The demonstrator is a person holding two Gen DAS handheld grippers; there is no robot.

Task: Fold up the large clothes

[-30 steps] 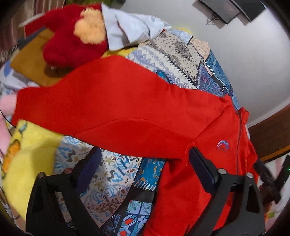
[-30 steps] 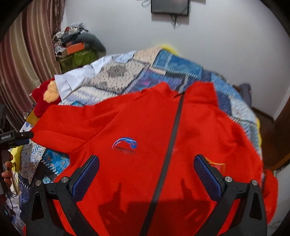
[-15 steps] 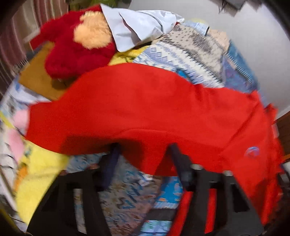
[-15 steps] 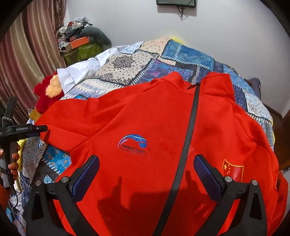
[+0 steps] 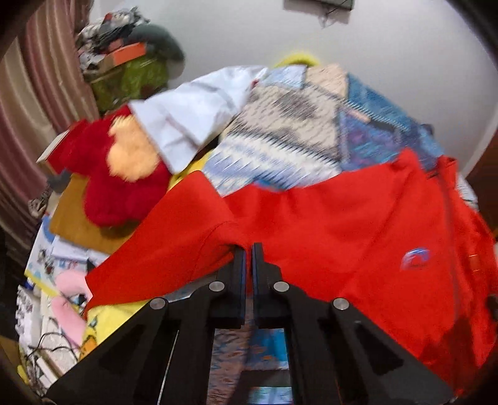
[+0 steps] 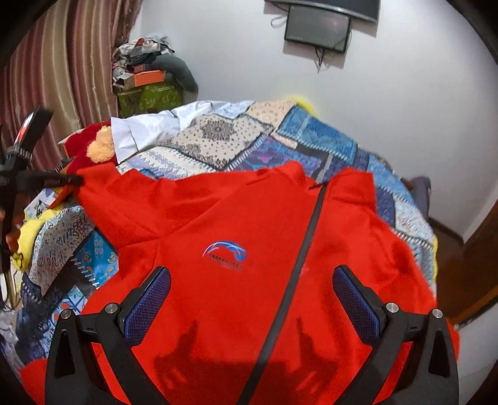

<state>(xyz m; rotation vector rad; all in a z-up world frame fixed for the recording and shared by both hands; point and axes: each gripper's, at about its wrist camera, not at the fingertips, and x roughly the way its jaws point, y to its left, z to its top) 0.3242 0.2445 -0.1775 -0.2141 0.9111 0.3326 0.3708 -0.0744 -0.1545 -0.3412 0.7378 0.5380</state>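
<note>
A red zip jacket (image 6: 249, 218) lies front up on a patchwork bedspread (image 6: 218, 137), its black zipper (image 6: 298, 258) running down the middle beside a blue chest logo (image 6: 225, 250). My left gripper (image 5: 246, 249) is shut on the lower edge of the jacket's sleeve (image 5: 186, 243), and the cloth hangs lifted from the pinch. In the right wrist view the left gripper (image 6: 73, 180) shows at the far left, holding the sleeve's end. My right gripper (image 6: 252, 296) stands open just above the jacket's chest, nothing between its blue pads (image 6: 149, 299).
A red plush toy (image 5: 124, 174) and a white shirt (image 5: 193, 118) lie at the bed's far left. A yellow cushion (image 5: 102, 317) and cables sit by the bed's left edge. Boxes and clothes are stacked on a green box (image 6: 149, 96) by the curtain (image 6: 56, 78). A screen (image 6: 317, 28) hangs on the wall.
The left jaws closed from wide open onto the sleeve's lower edge, and the gripper rose and rolled, lifting the cloth. The right gripper shifted slightly over the chest and stayed open.
</note>
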